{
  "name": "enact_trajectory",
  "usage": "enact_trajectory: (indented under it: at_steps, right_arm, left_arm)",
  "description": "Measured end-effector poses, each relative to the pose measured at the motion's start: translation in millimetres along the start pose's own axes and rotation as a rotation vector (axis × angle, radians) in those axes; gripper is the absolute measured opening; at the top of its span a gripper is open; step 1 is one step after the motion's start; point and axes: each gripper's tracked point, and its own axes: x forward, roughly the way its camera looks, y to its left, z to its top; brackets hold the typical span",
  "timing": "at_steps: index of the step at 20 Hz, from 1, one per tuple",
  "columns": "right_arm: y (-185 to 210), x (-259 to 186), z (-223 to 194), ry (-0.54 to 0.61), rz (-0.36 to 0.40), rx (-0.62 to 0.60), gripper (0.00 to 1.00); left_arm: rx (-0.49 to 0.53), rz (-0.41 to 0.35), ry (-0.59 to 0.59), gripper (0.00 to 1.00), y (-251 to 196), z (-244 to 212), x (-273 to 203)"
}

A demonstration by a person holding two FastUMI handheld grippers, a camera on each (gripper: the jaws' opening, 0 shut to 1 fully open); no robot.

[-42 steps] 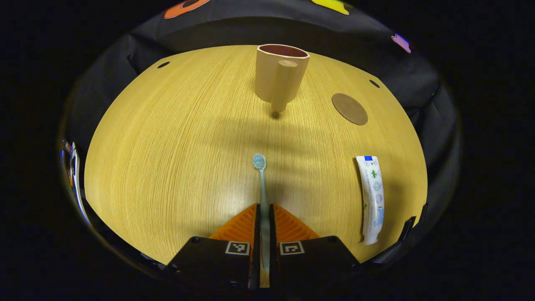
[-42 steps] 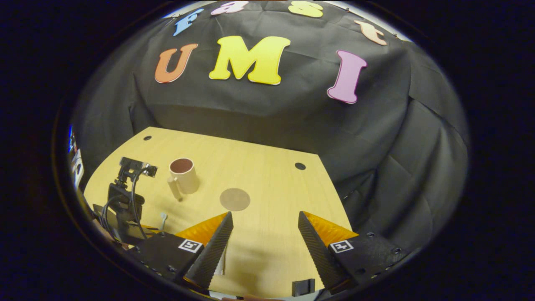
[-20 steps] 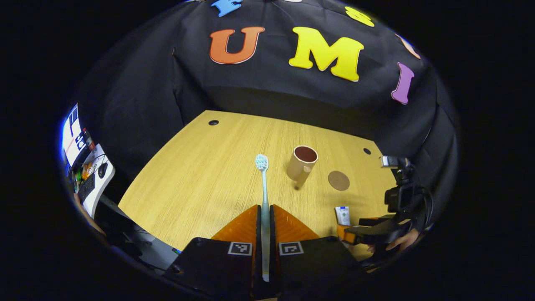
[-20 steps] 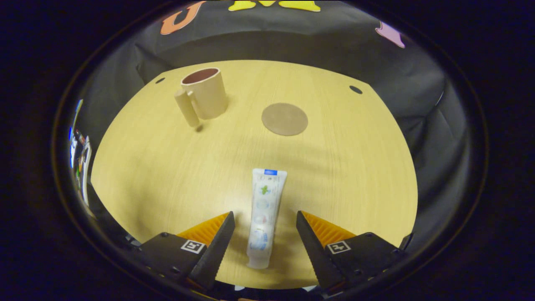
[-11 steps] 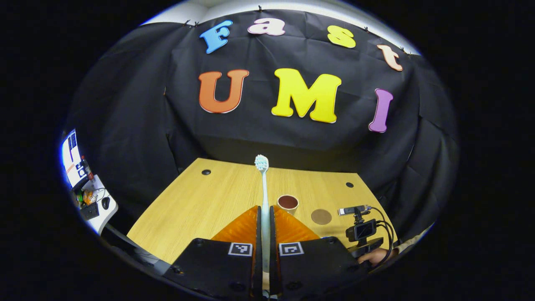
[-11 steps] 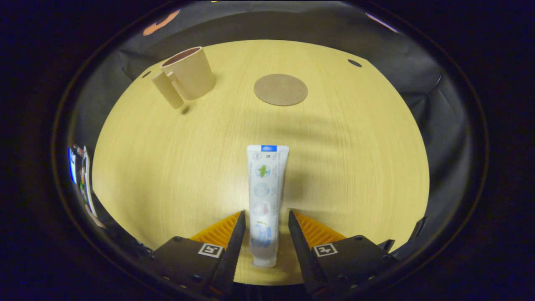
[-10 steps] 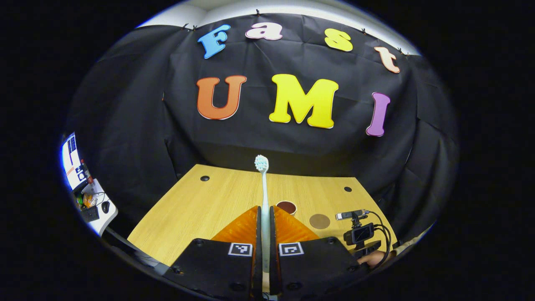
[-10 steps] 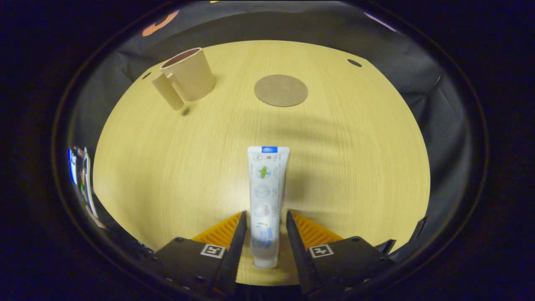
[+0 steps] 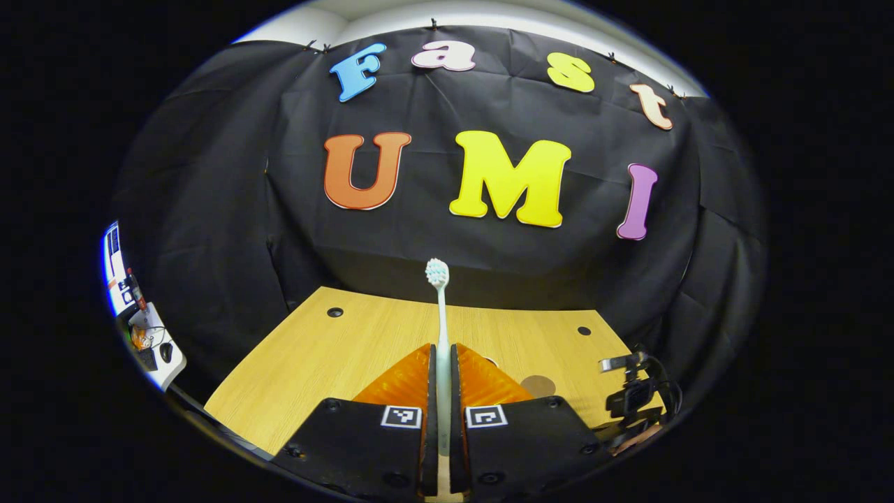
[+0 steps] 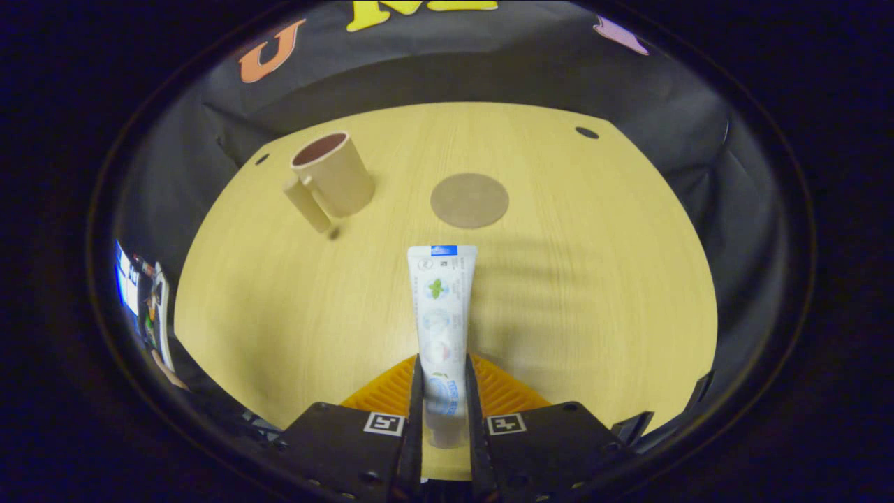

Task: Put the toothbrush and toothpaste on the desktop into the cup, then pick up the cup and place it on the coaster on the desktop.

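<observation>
Wooden worktop (image 10: 594,279), pale and rounded by the lens in the right gripper view, bounded at back and sides by black cloth wall (image 9: 209,209); two dark holes near the far corners, broad bare surface to the left and right of the toothpaste and between it and the near edge. Cup (image 10: 334,175) upright toward the far left of the worktop, handle turned to the near left, dark inside, contents not discernible from this angle. Coaster (image 10: 469,200), a flat round disc, just right of the cup and apart from it, nothing on it. Toothpaste (image 10: 442,314) tube pointing away along the fingers, flat crimped end toward the coaster, cap end low between the jaws of the right gripper (image 10: 444,398), closed narrow and pressing on the tube from both sides; whether the tube is lifted clear of the worktop cannot be told. Left gripper (image 9: 440,391) raised and looking level at the wall, jaws closed narrow on the handle of the toothbrush (image 9: 440,314), bristle head up and seen against the cloth, lower end of the handle cut off at the bottom edge. In the left gripper view, coaster (image 9: 538,385) partly hidden behind the fingers, the other gripper's camera mount (image 9: 632,398) at the worktop's right edge, small and partly cut off; cluttered side desk (image 9: 143,335) at far left, too small to make out.
</observation>
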Motion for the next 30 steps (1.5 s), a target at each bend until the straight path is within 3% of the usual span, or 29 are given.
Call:
enact_trajectory:
  at_steps: [7, 12, 16, 23, 30]
  right_arm:
    - [3, -80, 92, -0.304, 0.01, 0.005, 0.28]
    - [21, -177, 159, -0.565, 0.07, 0.049, 0.28]
    - [24, -233, 186, -0.713, 0.044, 0.034, 0.28]
    - [29, -259, 196, -0.778, 0.03, 0.012, 0.28]
    - [26, -244, 194, -0.734, 0.041, 0.037, 0.28]
  left_arm:
    - [0.024, -0.072, -0.043, 0.09, -7, 15, 50]
    - [0.064, -0.127, -0.084, 0.09, -26, 27, 93]
    - [0.054, -0.166, -0.107, 0.09, -42, 42, 103]
    - [0.079, -0.186, -0.11, 0.09, -52, 47, 113]
    - [0.057, -0.209, -0.076, 0.09, -59, 38, 110]
